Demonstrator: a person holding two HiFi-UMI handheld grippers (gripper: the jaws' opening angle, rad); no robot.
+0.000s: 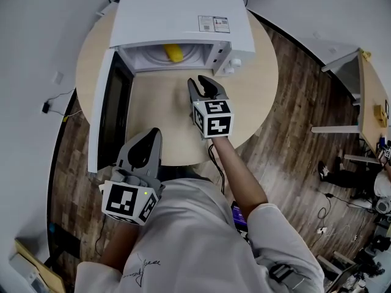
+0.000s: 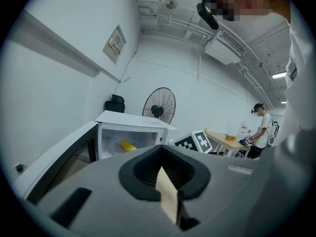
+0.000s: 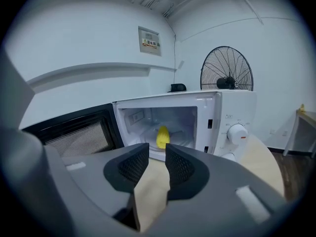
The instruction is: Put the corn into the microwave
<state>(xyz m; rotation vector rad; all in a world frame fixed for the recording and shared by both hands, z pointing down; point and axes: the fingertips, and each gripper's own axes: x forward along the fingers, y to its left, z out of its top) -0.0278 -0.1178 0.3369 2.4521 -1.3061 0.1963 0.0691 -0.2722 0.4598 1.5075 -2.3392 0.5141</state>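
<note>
yellow corn cob (image 1: pixel 173 53) already inside white box microwave (image 1: pixel 183 17), upper centre. my right gripper (image 1: pixel 200 82) jaws slightly apart, empty; my left gripper (image 1: pixel 153 134) jaws together. i judge next: swing dark-glass door (image 1: pixel 113 112), left of frame, shut gently.

Nothing legible: sticker (image 1: pixel 213 24) on the microwave (image 1: pixel 177 11) and wall sign (image 3: pixel 149 42) (too small).

Head view: high above person (image 1: pixel 183 237), faces steeply down; whole round desk (image 1: pixel 162 112) and open microwave (image 1: pixel 177 17) at far edge in frame. Left gripper view: low, by desk's near edge, faces microwave obliquely, farther off. Right gripper view: closer, over desk, looks almost straight into cavity. All three share microwave with corn (image 1: pixel 174 52); gripper views share fan (image 2: pixel 159 105).
</note>
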